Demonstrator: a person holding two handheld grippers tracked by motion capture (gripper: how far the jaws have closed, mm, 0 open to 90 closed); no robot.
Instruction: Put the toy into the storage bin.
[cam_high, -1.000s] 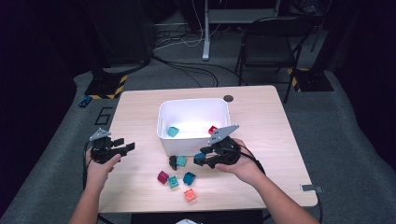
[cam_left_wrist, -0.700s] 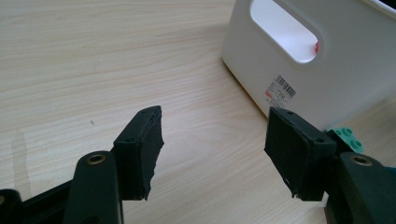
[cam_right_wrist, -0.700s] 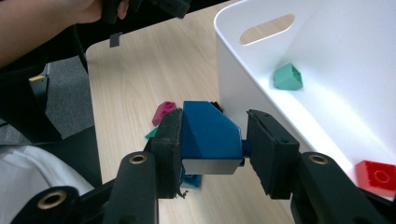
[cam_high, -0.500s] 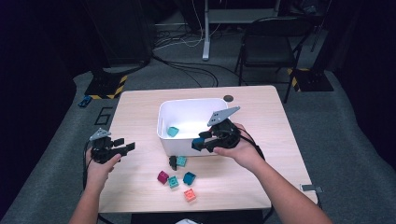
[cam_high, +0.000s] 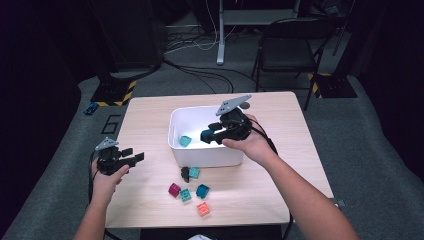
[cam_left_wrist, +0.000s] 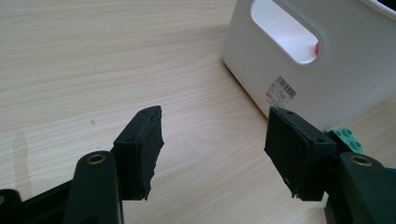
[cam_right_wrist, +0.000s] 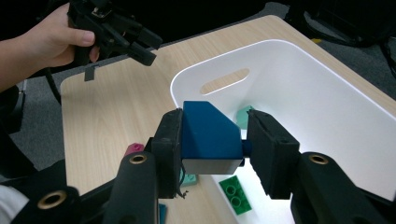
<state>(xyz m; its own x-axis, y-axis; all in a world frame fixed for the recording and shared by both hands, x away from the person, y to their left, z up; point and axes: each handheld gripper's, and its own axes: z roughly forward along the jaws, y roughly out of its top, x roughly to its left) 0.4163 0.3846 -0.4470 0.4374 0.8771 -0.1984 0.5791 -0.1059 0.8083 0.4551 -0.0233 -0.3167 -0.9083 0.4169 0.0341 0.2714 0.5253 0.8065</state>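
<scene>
My right gripper (cam_high: 209, 135) is shut on a dark blue sloped block (cam_high: 206, 135) and holds it above the white bin (cam_high: 172, 127), over the near half. In the right gripper view the blue block (cam_right_wrist: 208, 135) is pinched between both pads, and below it a green brick (cam_right_wrist: 236, 193) and a teal brick (cam_right_wrist: 243, 114) lie in the bin (cam_right_wrist: 299, 51). My left gripper (cam_high: 136, 157) hovers open and empty over the table's left side. Its jaws stand wide apart in the left gripper view (cam_left_wrist: 215, 149), beside the bin's handle wall (cam_left_wrist: 327, 84).
Several loose bricks lie on the wooden table (cam_high: 145, 115) in front of the bin: magenta (cam_high: 174, 189), teal (cam_high: 186, 195), blue (cam_high: 202, 190), orange (cam_high: 203, 208), and a teal one with a black piece (cam_high: 190, 173). A black chair (cam_high: 287, 47) stands behind the table.
My right gripper has risen with the blue block and moved from the bin's near edge to above the bin. The left gripper has stayed in place.
</scene>
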